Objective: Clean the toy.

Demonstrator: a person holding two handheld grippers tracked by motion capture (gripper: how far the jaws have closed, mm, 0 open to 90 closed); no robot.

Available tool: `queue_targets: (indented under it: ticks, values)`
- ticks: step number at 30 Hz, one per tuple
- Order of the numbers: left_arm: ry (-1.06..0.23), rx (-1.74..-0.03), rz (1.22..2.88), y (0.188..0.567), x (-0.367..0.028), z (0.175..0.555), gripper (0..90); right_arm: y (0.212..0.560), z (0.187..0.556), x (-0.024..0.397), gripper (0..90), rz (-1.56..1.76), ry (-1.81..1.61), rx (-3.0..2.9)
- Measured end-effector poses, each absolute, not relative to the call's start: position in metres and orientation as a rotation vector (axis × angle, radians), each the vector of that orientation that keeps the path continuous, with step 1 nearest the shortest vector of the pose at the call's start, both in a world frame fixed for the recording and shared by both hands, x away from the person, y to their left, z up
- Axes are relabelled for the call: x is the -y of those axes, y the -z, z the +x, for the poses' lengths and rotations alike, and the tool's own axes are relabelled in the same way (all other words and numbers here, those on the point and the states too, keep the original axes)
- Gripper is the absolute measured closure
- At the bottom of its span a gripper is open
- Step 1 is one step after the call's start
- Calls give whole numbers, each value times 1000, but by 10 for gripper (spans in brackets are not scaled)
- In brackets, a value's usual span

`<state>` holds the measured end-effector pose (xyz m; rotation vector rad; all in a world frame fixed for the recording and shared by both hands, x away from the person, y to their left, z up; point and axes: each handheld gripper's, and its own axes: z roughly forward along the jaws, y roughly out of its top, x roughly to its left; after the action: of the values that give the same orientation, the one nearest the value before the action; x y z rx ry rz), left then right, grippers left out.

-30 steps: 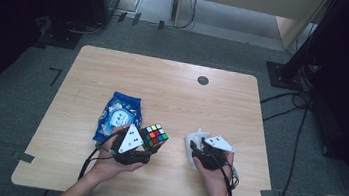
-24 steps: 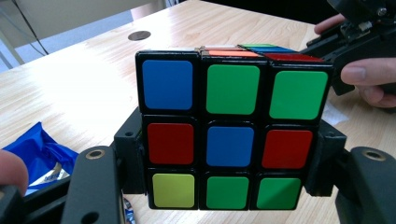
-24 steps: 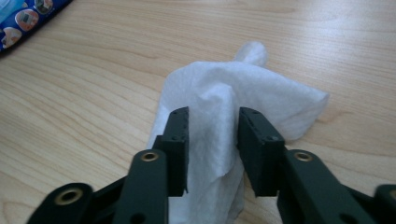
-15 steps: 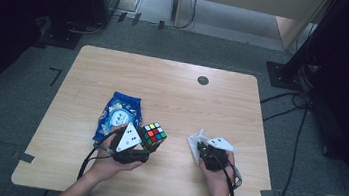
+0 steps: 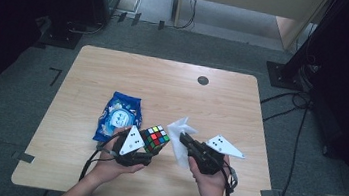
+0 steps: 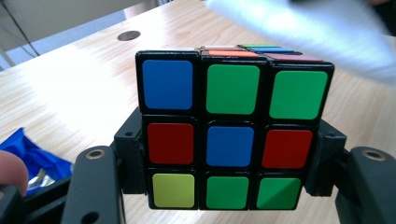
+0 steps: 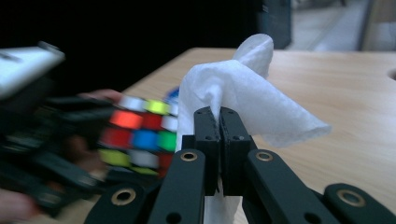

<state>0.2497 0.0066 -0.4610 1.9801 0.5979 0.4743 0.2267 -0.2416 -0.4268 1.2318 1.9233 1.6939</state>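
A scrambled puzzle cube sits between the jaws of my left gripper, held just above the table's near edge. The jaws press on its left and right sides. My right gripper is shut on a white tissue, lifted off the table and pointing left toward the cube. The tissue drapes above and below the closed jaws. In the right gripper view the cube appears blurred at the left, close to the tissue.
A blue snack packet lies on the wooden table left of the cube. A dark round grommet is set in the tabletop near the far edge. Cables trail from both grippers toward the near edge.
My right gripper closed on the white tissue and lifted it off the table, swinging left toward the cube. The left gripper and cube stayed put.
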Motion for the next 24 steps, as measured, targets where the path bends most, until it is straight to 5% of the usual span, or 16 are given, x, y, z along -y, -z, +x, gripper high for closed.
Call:
queue_targets:
  ticks: [11,24]
  values:
    - [-447,-514,1990,460,7,236,340,425,218,204,884,1134,-1808,-2017]
    - [-443,-550,1959,454,-4,243,340,447,235,240,885,1275,-1586,-1890]
